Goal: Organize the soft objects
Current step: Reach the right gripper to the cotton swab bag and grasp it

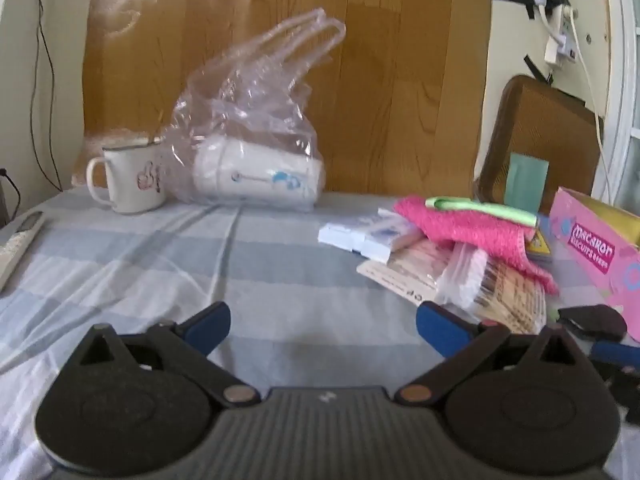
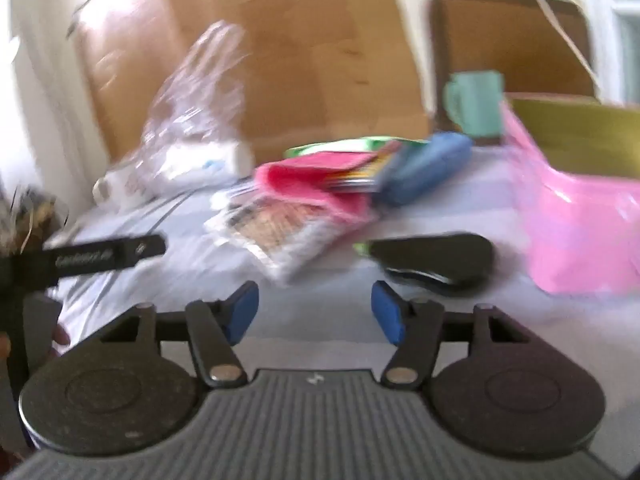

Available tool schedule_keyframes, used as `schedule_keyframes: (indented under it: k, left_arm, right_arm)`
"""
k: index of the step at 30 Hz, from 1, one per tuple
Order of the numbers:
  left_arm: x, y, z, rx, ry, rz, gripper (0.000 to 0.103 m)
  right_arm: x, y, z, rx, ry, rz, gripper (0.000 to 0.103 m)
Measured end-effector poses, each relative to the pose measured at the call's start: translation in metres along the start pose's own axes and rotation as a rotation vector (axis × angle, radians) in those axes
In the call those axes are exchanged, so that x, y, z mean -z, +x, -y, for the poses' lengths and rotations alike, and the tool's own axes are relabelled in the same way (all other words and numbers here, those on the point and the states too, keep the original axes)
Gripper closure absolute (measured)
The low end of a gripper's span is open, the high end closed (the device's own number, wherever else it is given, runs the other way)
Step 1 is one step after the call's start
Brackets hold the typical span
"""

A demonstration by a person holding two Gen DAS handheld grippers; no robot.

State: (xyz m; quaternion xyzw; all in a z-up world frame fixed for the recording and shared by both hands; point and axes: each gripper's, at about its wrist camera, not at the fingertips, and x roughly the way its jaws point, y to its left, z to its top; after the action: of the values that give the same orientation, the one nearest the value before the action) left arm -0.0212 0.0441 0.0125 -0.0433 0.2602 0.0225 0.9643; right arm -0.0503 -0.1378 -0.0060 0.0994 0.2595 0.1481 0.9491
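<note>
we're hovering both claws empty over the striped sheet (image 1: 160, 256), left gripper (image 1: 323, 322) spread wide, right gripper (image 2: 315, 312) partly open, so we're lining up on the pink cloth (image 1: 472, 232) atop the pile at right, probably pinching its loose edge (right view's blurred).

Both wrist views low over bed, facing headboard; share pink cloth (image 1: 476, 232) pile.

Soft daylight fills both views, brightest at the right edge by the window frame (image 1: 630, 120). The left wrist view is fairly sharp, with a faint shadow on the striped cloth (image 1: 296, 344). The right wrist view is heavily motion-blurred throughout. Fisheye curvature bends the edges, corners darkening.
</note>
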Motion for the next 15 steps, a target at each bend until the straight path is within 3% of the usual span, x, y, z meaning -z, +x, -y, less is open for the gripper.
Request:
schedule_keyframes:
  k: [5, 8, 9, 11, 15]
  left_arm:
    - [-0.001, -0.013, -0.001, -0.003, 0.001, 0.074, 0.0]
    - [0.0, -0.015, -0.003, 0.002, -0.005, 0.076, 0.0]
    - [0.0, -0.014, -0.004, 0.002, -0.014, 0.07, 0.0]
    - [0.0, -0.012, -0.009, 0.004, -0.043, 0.055, 0.0]
    - [-0.001, -0.007, -0.021, 0.025, -0.106, 0.021, 0.0]
  right_arm:
    - [-0.019, 0.033, -0.022, 0.02, -0.095, -0.079, 0.036]
    - [-0.027, 0.055, -0.024, 0.062, -0.113, -0.078, 0.036]
    - [-0.029, 0.06, -0.024, 0.054, -0.119, -0.077, 0.039]
    - [-0.03, 0.061, -0.026, 0.041, -0.122, -0.076, 0.057]
    - [-0.02, 0.034, -0.032, 0.027, -0.192, -0.061, 0.061]
